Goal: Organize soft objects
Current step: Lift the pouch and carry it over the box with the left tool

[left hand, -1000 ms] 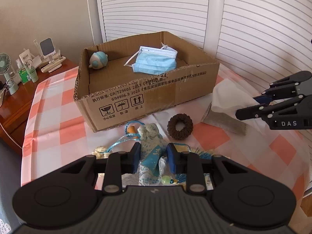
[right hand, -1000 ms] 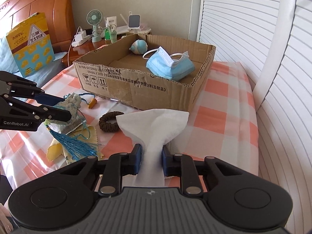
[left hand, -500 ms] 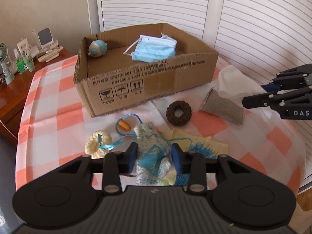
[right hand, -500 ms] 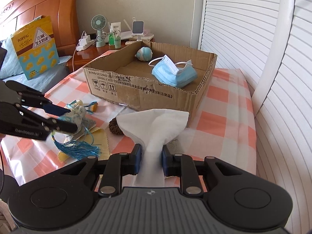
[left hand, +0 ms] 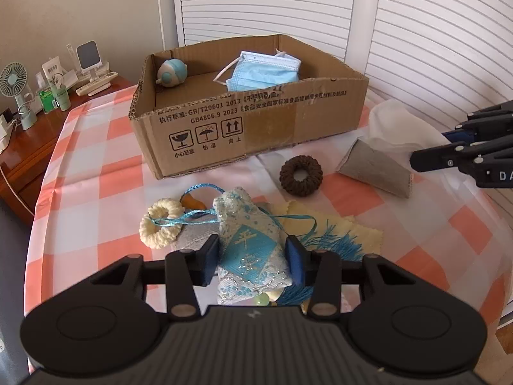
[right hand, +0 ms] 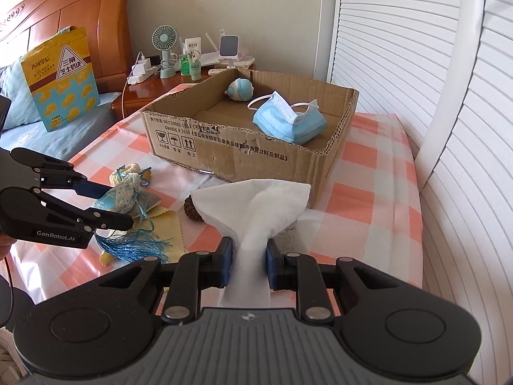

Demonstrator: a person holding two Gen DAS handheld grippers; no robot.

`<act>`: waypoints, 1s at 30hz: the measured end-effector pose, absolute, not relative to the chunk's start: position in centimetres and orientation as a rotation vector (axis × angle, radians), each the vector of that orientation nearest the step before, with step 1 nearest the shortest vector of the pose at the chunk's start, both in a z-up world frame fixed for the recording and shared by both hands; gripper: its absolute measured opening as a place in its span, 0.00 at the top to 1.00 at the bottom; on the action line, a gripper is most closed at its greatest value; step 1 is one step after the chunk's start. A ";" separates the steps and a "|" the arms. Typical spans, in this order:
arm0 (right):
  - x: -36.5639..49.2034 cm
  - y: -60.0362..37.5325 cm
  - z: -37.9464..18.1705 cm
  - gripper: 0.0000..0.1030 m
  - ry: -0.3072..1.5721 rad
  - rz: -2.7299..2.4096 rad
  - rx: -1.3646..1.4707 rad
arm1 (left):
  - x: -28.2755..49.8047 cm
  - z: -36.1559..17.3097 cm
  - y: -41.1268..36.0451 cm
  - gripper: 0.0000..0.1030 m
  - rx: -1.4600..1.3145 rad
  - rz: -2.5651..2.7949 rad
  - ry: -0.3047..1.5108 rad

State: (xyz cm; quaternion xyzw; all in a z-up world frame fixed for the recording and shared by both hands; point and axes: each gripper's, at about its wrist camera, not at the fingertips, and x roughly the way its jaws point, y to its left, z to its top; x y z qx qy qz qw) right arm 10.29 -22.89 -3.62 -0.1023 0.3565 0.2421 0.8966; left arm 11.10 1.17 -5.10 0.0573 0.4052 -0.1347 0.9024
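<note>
A blue-and-white embroidered sachet (left hand: 250, 250) with a teal tassel (left hand: 333, 243) lies on the checked tablecloth between the fingers of my left gripper (left hand: 253, 256). The jaws are closing and both pads touch the sachet's sides. My right gripper (right hand: 248, 256) is shut on a white tissue (right hand: 253, 205) that fans out above its fingers. Beyond stands an open cardboard box (left hand: 250, 128) holding a blue face mask (left hand: 263, 70) and a small round plush toy (left hand: 171, 73). On the cloth lie a brown scrunchie (left hand: 300, 175), a cream scrunchie (left hand: 160, 227), a grey pouch (left hand: 375, 170) and a yellow cloth (left hand: 352, 227).
A wooden bedside cabinet (right hand: 144, 93) at the back left carries a small fan (right hand: 165, 41), bottles and chargers. White louvred doors (right hand: 400, 48) run along the right. A bed with a yellow bag (right hand: 61, 77) lies at the far left.
The left jaws opened wide around the sachet, then narrowed again onto it. The sachet has settled lower onto the cloth. The right gripper keeps its hold on the tissue.
</note>
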 end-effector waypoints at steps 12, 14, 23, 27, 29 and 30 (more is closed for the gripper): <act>9.4 -22.9 -2.2 0.76 0.710 0.513 -0.230 | 9.9 -1.0 1.6 0.67 0.153 -0.340 0.783; 9.3 -22.9 -1.7 0.76 0.701 0.519 -0.233 | 10.1 -0.2 1.7 0.67 0.163 -0.348 0.779; 9.4 -23.0 0.8 0.76 0.644 0.541 -0.240 | 13.2 4.8 2.0 0.67 0.203 -0.397 0.717; 9.7 -22.8 1.4 0.76 0.627 0.543 -0.241 | 16.2 7.0 1.7 0.67 0.220 -0.391 0.672; 9.9 -22.7 1.6 0.76 0.625 0.544 -0.239 | 18.0 8.0 1.4 0.67 0.234 -0.383 0.647; 10.0 -22.7 1.6 0.76 0.624 0.543 -0.238 | 19.1 8.4 1.2 0.67 0.237 -0.381 0.638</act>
